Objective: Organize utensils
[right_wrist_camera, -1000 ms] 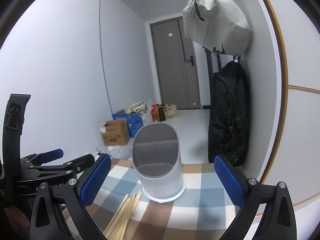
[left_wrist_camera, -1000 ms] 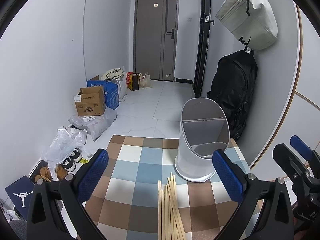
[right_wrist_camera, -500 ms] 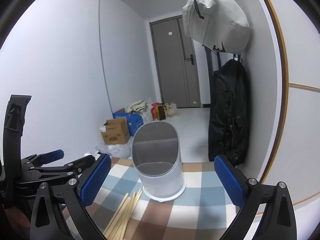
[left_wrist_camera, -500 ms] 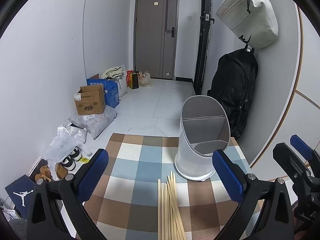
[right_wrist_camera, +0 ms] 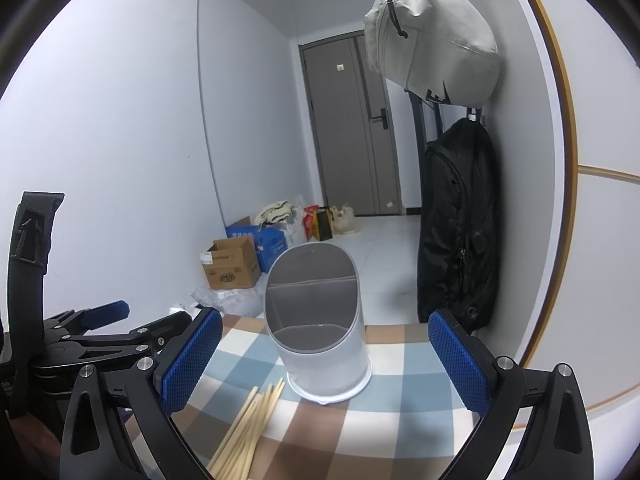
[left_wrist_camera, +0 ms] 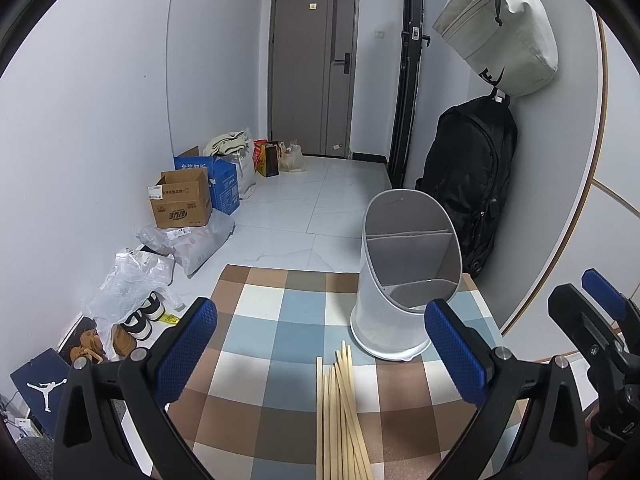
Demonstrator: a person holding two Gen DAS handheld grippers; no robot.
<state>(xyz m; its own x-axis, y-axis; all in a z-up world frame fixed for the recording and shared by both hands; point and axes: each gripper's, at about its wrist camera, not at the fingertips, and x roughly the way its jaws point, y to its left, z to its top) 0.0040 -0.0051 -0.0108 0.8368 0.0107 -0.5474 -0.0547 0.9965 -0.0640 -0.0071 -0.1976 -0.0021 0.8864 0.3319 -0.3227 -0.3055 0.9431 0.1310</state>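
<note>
A bundle of several pale wooden chopsticks (left_wrist_camera: pixel 340 412) lies on the checked tablecloth (left_wrist_camera: pixel 260 344), tips toward a white slanted utensil holder (left_wrist_camera: pixel 404 280) with a grey divided inside. My left gripper (left_wrist_camera: pixel 320 352) hovers open above the chopsticks, nothing between its blue pads. In the right wrist view the same chopsticks (right_wrist_camera: pixel 250 424) lie low left of centre and the holder (right_wrist_camera: pixel 320 328) stands straight ahead. My right gripper (right_wrist_camera: pixel 324 360) is open and empty, behind the holder's near side. Each gripper shows at the edge of the other's view.
The table ends just past the holder, with white floor tiles beyond. A black backpack (left_wrist_camera: pixel 472 184) and a beige bag (left_wrist_camera: pixel 500 32) hang on the right wall. Cardboard boxes (left_wrist_camera: pixel 184 200), plastic bags and shoes (left_wrist_camera: pixel 136 320) line the left wall. A grey door (left_wrist_camera: pixel 312 68) closes the corridor.
Both views have shifted only slightly; the holder sits a touch higher in the left wrist view. Both grippers stay open and the chopsticks have not moved.
</note>
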